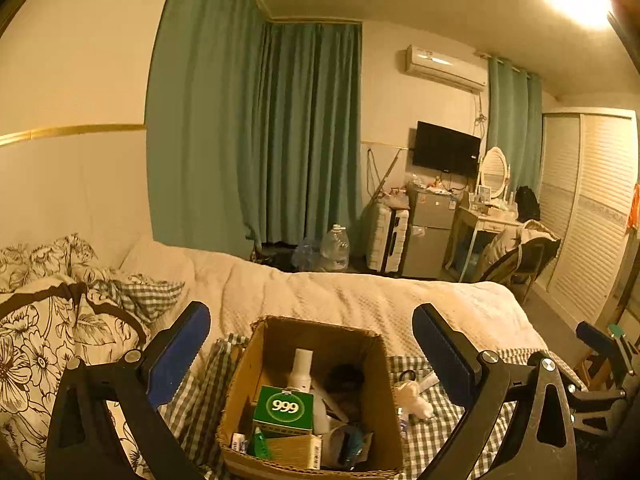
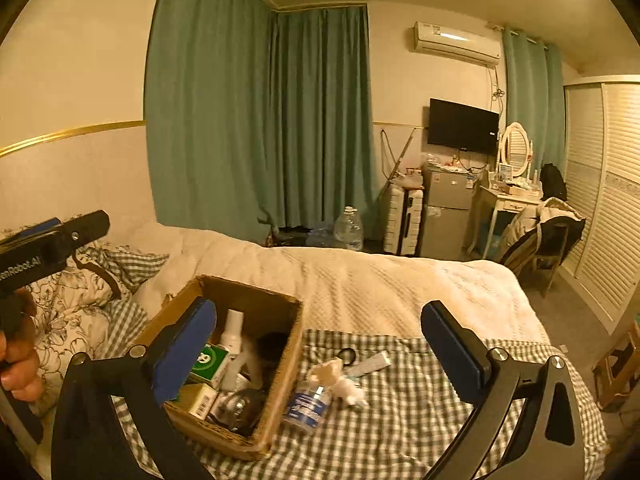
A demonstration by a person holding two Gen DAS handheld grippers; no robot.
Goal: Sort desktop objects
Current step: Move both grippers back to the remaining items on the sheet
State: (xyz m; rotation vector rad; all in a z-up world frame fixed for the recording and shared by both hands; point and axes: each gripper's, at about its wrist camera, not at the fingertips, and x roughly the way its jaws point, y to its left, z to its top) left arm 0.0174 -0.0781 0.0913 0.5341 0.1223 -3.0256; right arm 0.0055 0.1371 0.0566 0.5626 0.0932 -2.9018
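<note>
An open cardboard box stands on a checked cloth on the bed. It holds a green "999" packet, a white spray bottle and several other small items. My left gripper hovers open above the box, with nothing between its pads. My right gripper is open and empty too, above the box and the cloth to its right. On that cloth lie a small clear bottle with a blue label, a white fluffy thing, black scissors and a pale flat strip.
A white blanket covers the bed beyond the cloth, and floral pillows are piled at the left. A person's hand shows at the left edge. A water jug, fridge, dressing table and chair stand across the floor.
</note>
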